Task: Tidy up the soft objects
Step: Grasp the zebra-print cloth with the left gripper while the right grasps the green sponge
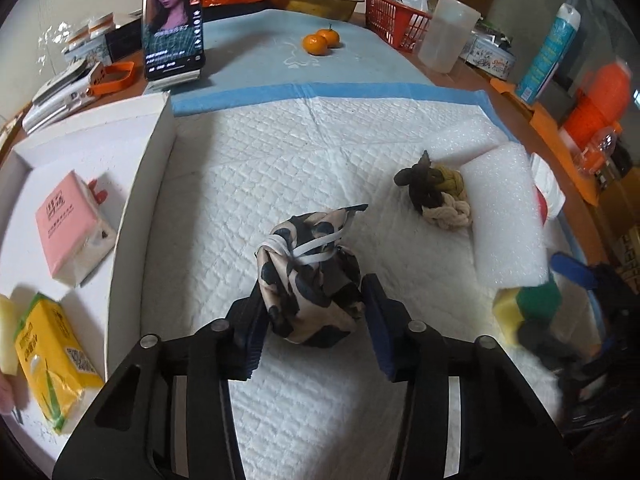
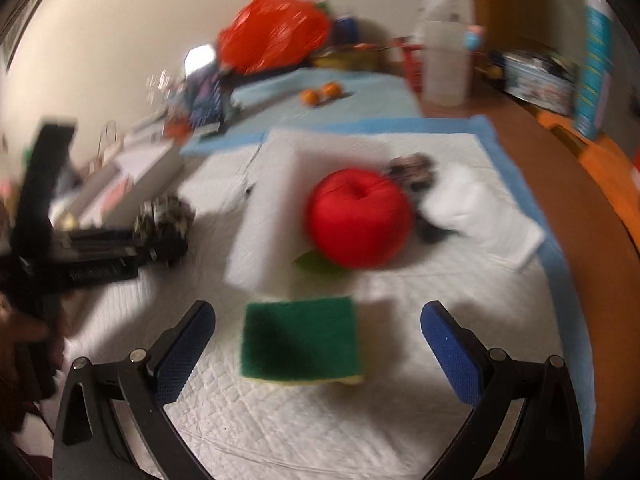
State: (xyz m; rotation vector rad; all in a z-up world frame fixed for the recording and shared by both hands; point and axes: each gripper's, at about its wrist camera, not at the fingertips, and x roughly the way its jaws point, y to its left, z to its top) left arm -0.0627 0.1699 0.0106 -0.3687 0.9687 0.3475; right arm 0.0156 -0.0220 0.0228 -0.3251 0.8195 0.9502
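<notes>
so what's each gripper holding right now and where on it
The left gripper clamps the patterned cloth bundle across its lower sides. The right gripper is open, holding nothing.

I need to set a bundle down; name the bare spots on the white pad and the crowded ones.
Free: the quilted white pad between the white box wall and the rope knot, back to the blue strip. Crowded: the right edge, with foam blocks, red plush apple and green sponge.
</notes>
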